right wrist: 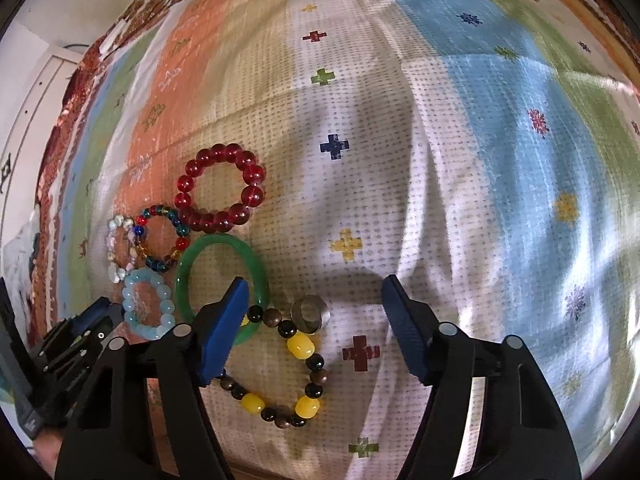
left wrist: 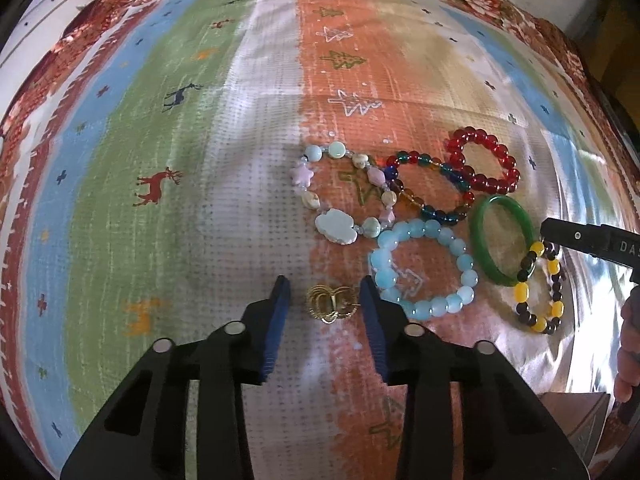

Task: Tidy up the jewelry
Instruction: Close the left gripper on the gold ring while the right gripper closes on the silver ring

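Note:
A small gold wire piece [left wrist: 331, 309] lies on the patterned cloth between the blue pads of my left gripper [left wrist: 325, 296]. The right-hand pad is at its edge and a gap shows on the other side, so the gripper is open. My right gripper [right wrist: 315, 292] is open over a silver ring [right wrist: 310, 314] and a yellow-and-dark bead bracelet [right wrist: 302, 346], and its left pad overlaps the green bangle [right wrist: 256, 268]. Beside these lie a red bead bracelet [right wrist: 218, 150], a multicolour glass one [right wrist: 160, 210], a pastel stone one [left wrist: 336, 226] and a light blue one [left wrist: 384, 260].
The patterned cloth [left wrist: 160, 120] covers the whole surface, with wide bare stretches to the left in the left wrist view and to the right in the right wrist view. A hand [left wrist: 628, 340] holds the right gripper [left wrist: 580, 240] at the frame's right edge. White furniture [right wrist: 36, 92] stands beyond the cloth.

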